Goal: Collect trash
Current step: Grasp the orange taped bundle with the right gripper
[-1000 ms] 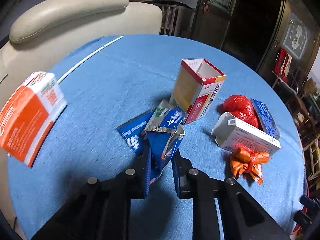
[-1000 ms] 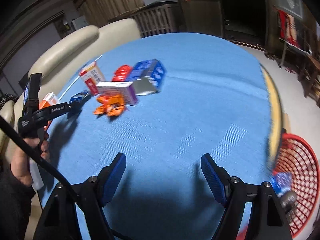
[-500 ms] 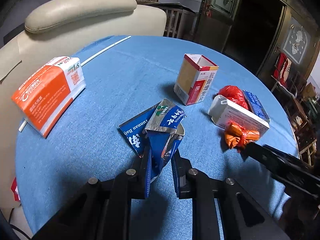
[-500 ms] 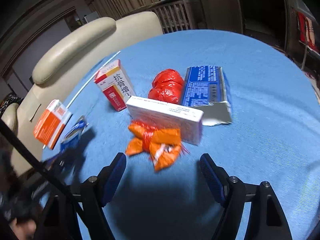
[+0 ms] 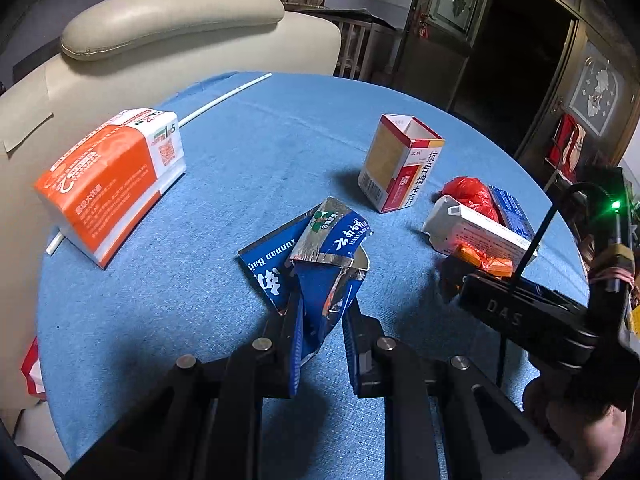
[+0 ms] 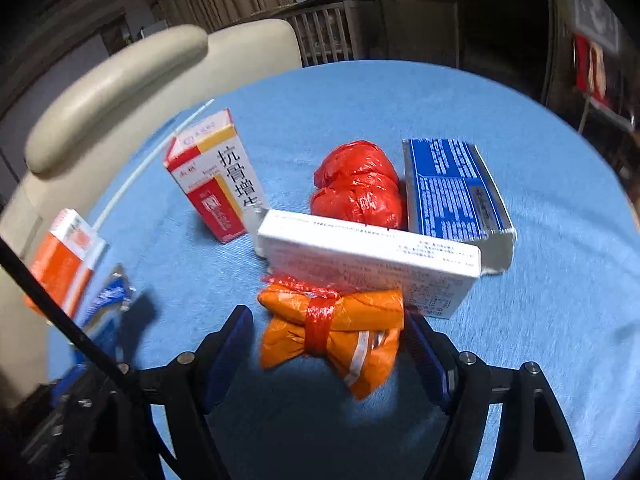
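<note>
My left gripper [image 5: 322, 312] is shut on a torn blue and silver carton [image 5: 320, 252] that rests on the blue table [image 5: 240, 160]. My right gripper [image 6: 330, 328] is open, its fingers on either side of an orange wrapper [image 6: 332, 332] tied with red string, which lies against a white box [image 6: 372, 264]. Behind stand a red and white medicine box [image 6: 216, 180], a crumpled red bag [image 6: 356, 184] and a blue box [image 6: 452, 188]. The right gripper's body shows in the left wrist view [image 5: 520, 312].
An orange and white carton [image 5: 108, 176] lies at the table's left edge beside a white straw [image 5: 224, 96]. A cream armchair [image 5: 168, 32] stands behind the table. The round table's edge curves off on the right.
My right gripper has moved in close to the trash pile and now straddles the orange wrapper. My left gripper stays shut on the blue carton, with the view shifted slightly.
</note>
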`<action>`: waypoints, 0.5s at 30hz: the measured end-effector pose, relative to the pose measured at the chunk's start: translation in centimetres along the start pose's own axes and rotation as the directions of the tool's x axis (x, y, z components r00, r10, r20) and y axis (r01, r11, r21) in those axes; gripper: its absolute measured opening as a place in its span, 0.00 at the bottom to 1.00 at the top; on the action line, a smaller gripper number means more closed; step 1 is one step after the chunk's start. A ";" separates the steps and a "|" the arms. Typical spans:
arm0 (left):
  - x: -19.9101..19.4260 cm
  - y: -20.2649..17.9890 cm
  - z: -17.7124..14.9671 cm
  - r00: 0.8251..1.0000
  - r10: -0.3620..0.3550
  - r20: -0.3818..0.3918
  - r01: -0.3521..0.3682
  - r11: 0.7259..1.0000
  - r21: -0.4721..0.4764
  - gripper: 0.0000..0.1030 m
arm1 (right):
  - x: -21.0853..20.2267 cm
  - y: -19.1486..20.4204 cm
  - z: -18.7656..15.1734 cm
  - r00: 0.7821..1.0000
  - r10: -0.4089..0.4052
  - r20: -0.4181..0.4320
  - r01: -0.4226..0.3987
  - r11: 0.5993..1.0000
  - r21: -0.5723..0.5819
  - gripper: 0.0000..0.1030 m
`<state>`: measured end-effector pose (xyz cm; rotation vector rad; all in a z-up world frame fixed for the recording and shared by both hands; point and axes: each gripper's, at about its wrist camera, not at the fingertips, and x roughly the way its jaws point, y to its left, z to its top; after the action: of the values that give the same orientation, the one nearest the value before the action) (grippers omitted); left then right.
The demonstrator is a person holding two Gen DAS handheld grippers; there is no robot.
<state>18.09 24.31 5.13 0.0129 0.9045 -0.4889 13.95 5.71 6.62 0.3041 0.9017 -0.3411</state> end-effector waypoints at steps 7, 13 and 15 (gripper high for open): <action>-0.6 -0.7 -0.3 1.000 -0.002 0.003 0.002 1.000 0.009 0.19 | -1.3 -2.5 -0.6 0.998 0.063 -0.015 -0.063 0.998 0.024 0.68; -1.5 -2.7 -0.9 1.000 0.013 -0.003 -0.013 0.999 0.047 0.19 | -3.4 -5.9 -2.5 0.998 0.064 0.000 -0.064 0.996 0.069 0.68; -2.0 -3.3 -1.2 1.000 0.022 -0.001 -0.022 0.998 0.057 0.19 | -4.2 -6.6 -3.2 0.998 0.065 0.005 -0.065 0.995 0.078 0.68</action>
<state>14.74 22.44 6.52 0.0751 0.8910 -0.4944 6.55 1.71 7.33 0.4038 0.8753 -0.3167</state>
